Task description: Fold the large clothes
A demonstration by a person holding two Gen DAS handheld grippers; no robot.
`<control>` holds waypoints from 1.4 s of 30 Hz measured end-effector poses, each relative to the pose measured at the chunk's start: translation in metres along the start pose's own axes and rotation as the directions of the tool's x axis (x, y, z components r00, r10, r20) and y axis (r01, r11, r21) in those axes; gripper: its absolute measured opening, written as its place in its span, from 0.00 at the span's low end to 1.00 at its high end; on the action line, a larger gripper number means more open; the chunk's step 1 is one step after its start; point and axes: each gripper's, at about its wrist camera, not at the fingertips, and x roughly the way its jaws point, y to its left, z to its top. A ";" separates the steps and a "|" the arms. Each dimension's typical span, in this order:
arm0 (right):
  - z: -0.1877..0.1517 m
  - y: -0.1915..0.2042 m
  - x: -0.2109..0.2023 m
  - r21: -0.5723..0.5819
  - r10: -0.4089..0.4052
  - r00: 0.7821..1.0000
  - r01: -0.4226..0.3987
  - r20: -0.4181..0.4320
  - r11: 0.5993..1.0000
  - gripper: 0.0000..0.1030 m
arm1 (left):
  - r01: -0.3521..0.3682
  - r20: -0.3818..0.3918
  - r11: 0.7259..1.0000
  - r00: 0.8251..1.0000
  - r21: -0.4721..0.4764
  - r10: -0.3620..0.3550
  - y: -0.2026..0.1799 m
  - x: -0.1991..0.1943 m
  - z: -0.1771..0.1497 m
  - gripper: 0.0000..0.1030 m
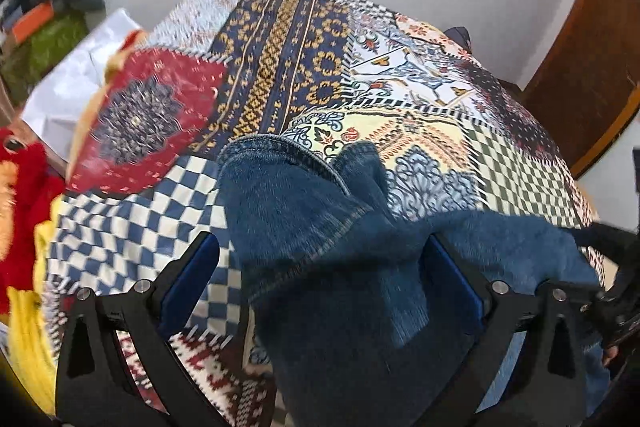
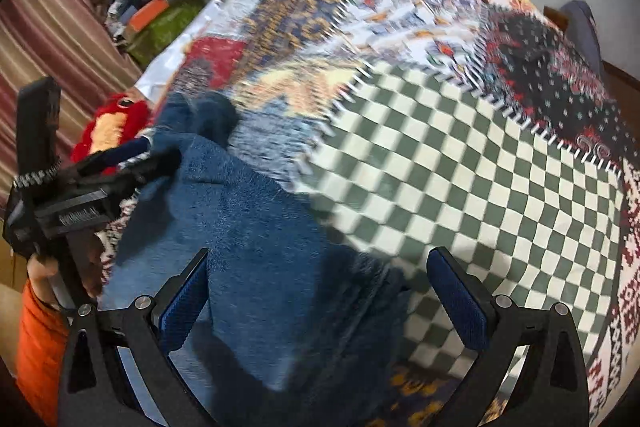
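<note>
Left wrist view: no brand tags or readable writing anywhere, just patterns. The jeans (image 1: pixel 320 227) are dark blue denim with tan stitching, bunched up in the lower middle of the frame, a hemmed leg end pointing toward the centre. They lie on a patchwork quilt (image 1: pixel 304 43) of checks, florals and a red medallion. The left claw (image 1: pixel 320 267) is spread wide with denim lying between its blue pads, not pinched. A red plush toy (image 1: pixel 24 179) sits at the left edge.

Right wrist view is blurry, but the right claw (image 2: pixel 318 287) is also wide open over the denim at lower left, gripping nothing. An orange sleeve (image 2: pixel 36 343) shows at the lower left.
</note>
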 end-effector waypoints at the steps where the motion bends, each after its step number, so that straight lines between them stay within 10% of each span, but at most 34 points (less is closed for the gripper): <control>1: -0.001 -0.007 0.002 0.010 0.020 1.000 -0.020 -0.001 1.000 1.00 | 0.005 -0.003 1.000 1.000 -0.007 -0.005 0.001 0.004 0.001 1.00; 12: -0.013 -0.022 -0.053 0.025 -0.081 0.994 0.080 0.078 0.997 1.00 | 0.046 0.068 0.999 0.997 -0.025 -0.045 0.018 -0.049 -0.001 1.00; 20: -0.048 -0.006 -0.074 0.014 0.069 0.997 -0.069 0.021 0.998 1.00 | 0.189 0.016 0.979 0.982 -0.071 -0.189 0.037 -0.092 -0.049 1.00; 29: -0.092 -0.007 -0.019 0.082 0.200 0.963 -0.188 -0.179 0.979 1.00 | 0.337 -0.136 0.920 0.920 -0.203 -0.367 0.037 -0.058 -0.129 1.00; 34: -0.084 -0.008 0.001 0.128 0.265 0.944 -0.243 -0.195 0.961 1.00 | 0.427 -0.140 0.840 0.859 -0.334 -0.492 0.035 -0.030 -0.130 1.00; 42: -0.068 -0.002 0.013 0.150 0.269 0.949 -0.245 -0.164 0.958 1.00 | 0.435 -0.163 0.846 0.852 -0.309 -0.497 0.012 -0.003 -0.112 1.00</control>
